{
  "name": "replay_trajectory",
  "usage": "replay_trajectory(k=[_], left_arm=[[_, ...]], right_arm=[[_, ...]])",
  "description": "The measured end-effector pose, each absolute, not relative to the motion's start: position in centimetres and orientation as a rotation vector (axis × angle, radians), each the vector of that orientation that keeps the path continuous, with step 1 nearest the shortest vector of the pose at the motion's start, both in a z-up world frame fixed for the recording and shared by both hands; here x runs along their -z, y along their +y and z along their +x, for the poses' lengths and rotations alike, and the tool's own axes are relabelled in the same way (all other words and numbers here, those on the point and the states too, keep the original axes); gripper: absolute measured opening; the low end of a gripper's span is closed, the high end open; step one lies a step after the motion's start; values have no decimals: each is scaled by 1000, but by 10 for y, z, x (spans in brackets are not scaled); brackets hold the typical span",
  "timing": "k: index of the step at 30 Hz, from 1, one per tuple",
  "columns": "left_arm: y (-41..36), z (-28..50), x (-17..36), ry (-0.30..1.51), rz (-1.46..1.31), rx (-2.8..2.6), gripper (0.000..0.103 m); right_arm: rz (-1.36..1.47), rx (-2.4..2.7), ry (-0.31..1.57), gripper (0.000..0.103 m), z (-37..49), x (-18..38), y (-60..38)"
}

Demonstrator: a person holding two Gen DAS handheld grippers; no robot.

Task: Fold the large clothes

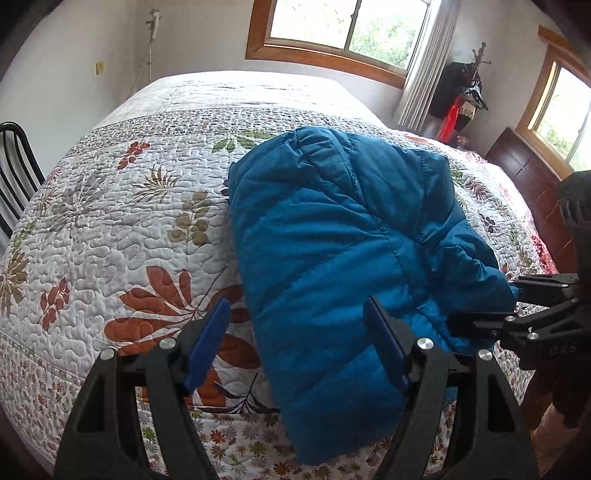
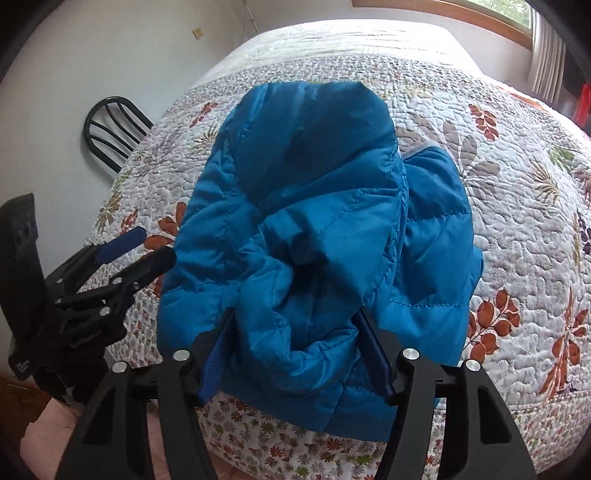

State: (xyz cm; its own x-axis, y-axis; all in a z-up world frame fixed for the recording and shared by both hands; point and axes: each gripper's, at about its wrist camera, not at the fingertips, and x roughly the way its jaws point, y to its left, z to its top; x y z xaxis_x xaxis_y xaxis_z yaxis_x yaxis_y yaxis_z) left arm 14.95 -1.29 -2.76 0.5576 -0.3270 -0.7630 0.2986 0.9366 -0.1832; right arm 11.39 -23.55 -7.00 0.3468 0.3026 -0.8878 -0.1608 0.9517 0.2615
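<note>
1. The bed (image 1: pixel 122 206) fills the middle of both views; the quilt (image 2: pixel 517 229) covers its top.
2. The jacket (image 1: pixel 332 240) lies folded on the quilt near the lower edge of the bed, centre of both frames.
3. Left wrist view: the left gripper (image 1: pixel 295 343) sits at lower centre, one finger left of the jacket, the other over it.
4. Same view: the right gripper (image 1: pixel 480 306) enters from the right edge, at the jacket's right side.
5. Right wrist view: the jacket's near fold lies between the right gripper's fingers.
6. The chair (image 1: pixel 14 173) stands left of the bed; the window (image 1: pixel 343 29) is behind it, upper centre.
</note>
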Motion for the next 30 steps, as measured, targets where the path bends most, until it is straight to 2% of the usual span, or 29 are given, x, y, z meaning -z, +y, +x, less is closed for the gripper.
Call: replay_trajectory(k=[3,4,5,7,10,13,18,21,30], left_arm=[[-12,149,28,900,-29,361,74],[-12,149,28,899,-30,360,74],[-12,149,28,899,-30,360,74],[-12,148,28,900,-29,360,74],[-13,146,27,898,-28,359,74],[-13,144,25,891,-34,362,74],[-21,137,14,848,-27,364,74],[-35,134,9,823,-6,376,74],[-107,129,35,856,103,472,75]], right_arm=[[179,-304,1200,70,122,80,-242],[189,-308,1205,68,125,83,-244],[196,-319,1204,64,126,85,-245],[221,-346,1198,45,127,83,-248],[243,-388,1164,27,122,75,-253],[286,-429,1099,20,107,56,-262],[272,-406,936,19,64,10,-280],[284,-334,859,19,39,0,-302],[515,-168,981,20,30,94,-388]])
